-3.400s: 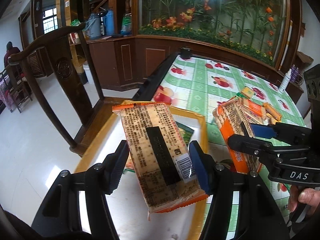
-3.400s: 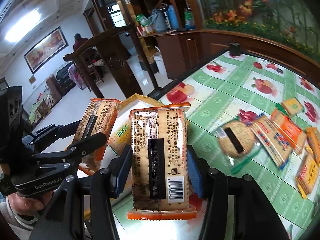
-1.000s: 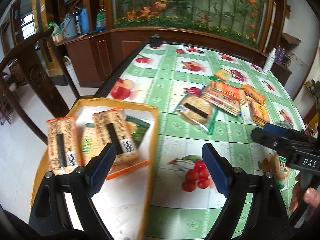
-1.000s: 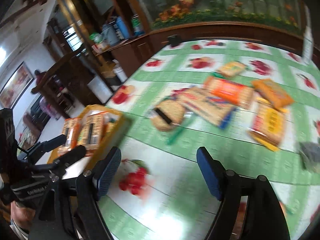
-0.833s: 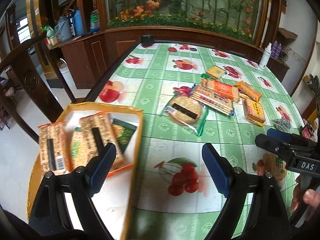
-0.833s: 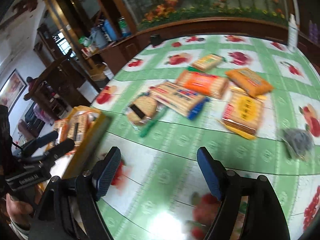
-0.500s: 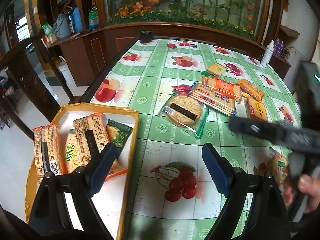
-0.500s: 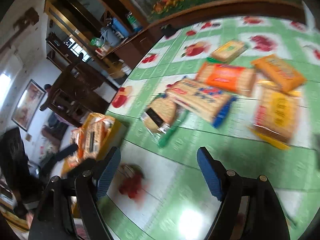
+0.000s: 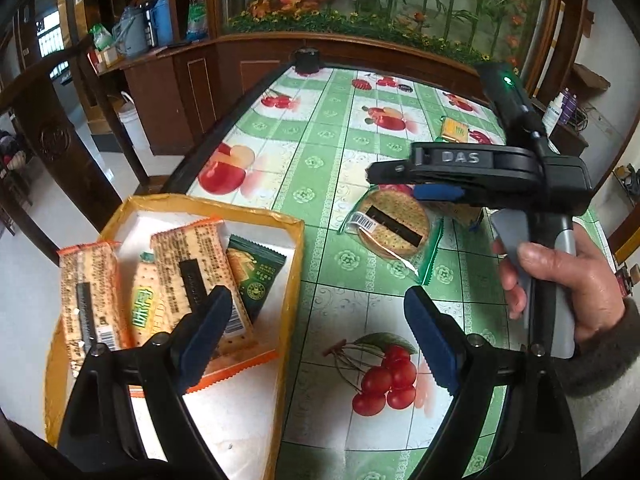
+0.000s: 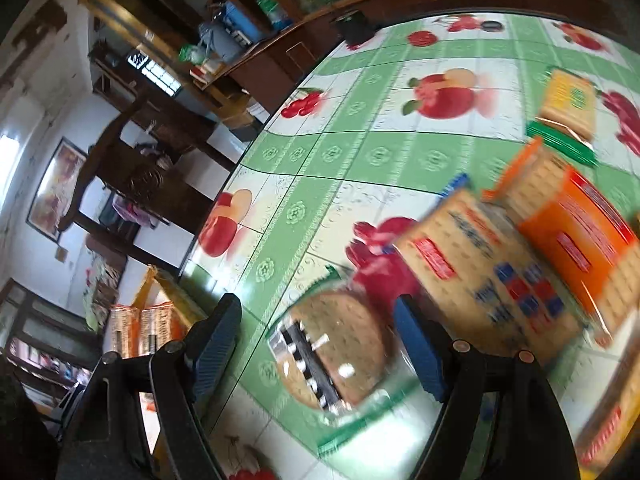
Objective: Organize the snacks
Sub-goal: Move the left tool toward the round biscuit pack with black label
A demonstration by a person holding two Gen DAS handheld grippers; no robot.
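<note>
right wrist view: right gripper (image 10: 316,344) jaws wide apart, nothing between the pads yet. round cracker pack (image 10: 332,354) sits low centre of frame, right in the gap line between the blue pads, lying flat on the green fruit-print tablecloth (image 10: 360,152). frame is motion-blurred. long cracker pack with red/blue print (image 10: 488,276) lies just right of the round one, orange pack (image 10: 580,236) further right, small yellow pack (image 10: 568,100) upper right.

left wrist view: left gripper (image 9: 316,332) also spread open and empty, hovering over the table edge at lower centre. yellow-rimmed tray (image 9: 294,248) is lower left of frame, holding two tan cracker packs, a yellow-lettered pack and a dark green sachet (image 9: 254,276). right hand (image 9: 560,276) grips the tool's handle at right of frame, its jaws reaching over the round pack at centre.

step, as i read it: tray is partly loaded, right side is lining up on the round pack as next pick. several packs are left on the table, so maybe a third done.

next move needs: drop the pads to straddle the pack across its width, keep clear of the long pack beside it, close on the wrapper body not the loose green crimp end, then carry to the tray. free tray floor is at the near end, bottom of frame.
</note>
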